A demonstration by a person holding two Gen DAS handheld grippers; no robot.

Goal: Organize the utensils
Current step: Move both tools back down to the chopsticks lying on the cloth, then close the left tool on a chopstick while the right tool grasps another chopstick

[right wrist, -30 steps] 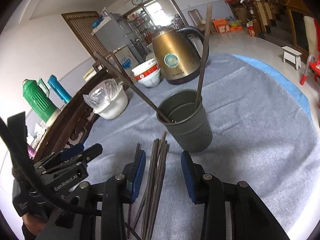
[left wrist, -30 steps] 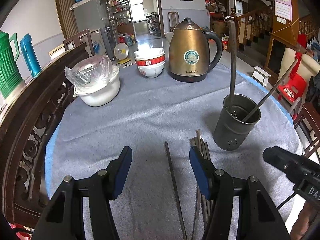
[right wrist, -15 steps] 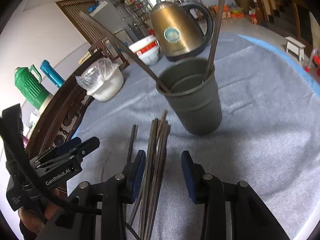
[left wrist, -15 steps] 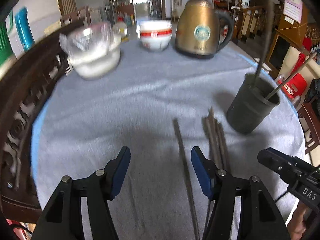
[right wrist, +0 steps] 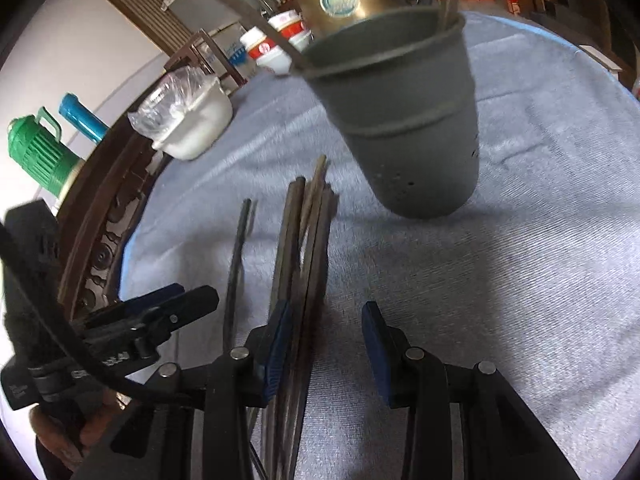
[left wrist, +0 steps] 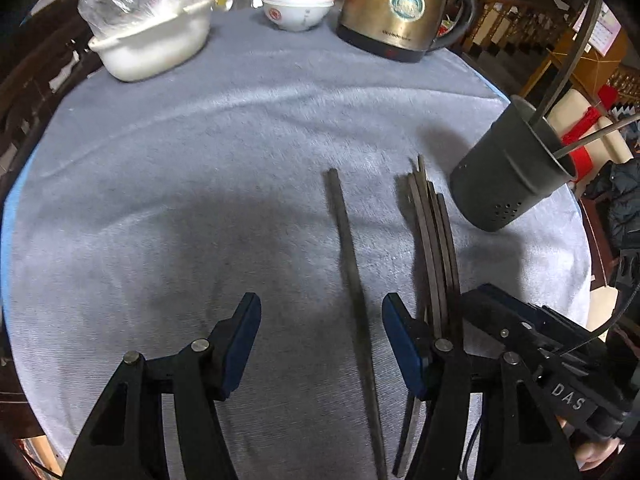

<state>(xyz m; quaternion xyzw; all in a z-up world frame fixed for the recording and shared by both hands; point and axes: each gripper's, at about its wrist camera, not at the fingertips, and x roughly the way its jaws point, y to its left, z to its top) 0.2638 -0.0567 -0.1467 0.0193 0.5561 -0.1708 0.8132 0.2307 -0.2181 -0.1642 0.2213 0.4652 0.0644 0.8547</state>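
— What writing can be read?
— "DAS" is read on the right gripper (left wrist: 520,332).
— How are the chopsticks laid?
— A single chopstick (left wrist: 352,280) and a bundle (left wrist: 434,240) are laid lengthwise from the near table edge toward the holder (left wrist: 516,172). The left gripper (left wrist: 320,344) is held open over the single one; the right gripper's jaws are parted.

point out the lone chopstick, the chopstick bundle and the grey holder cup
lone chopstick (left wrist: 347,240), left wrist view, middle of its shaft
chopstick bundle (left wrist: 434,236), left wrist view, middle of the stacked sticks
grey holder cup (right wrist: 404,120), right wrist view, outer wall below the rim
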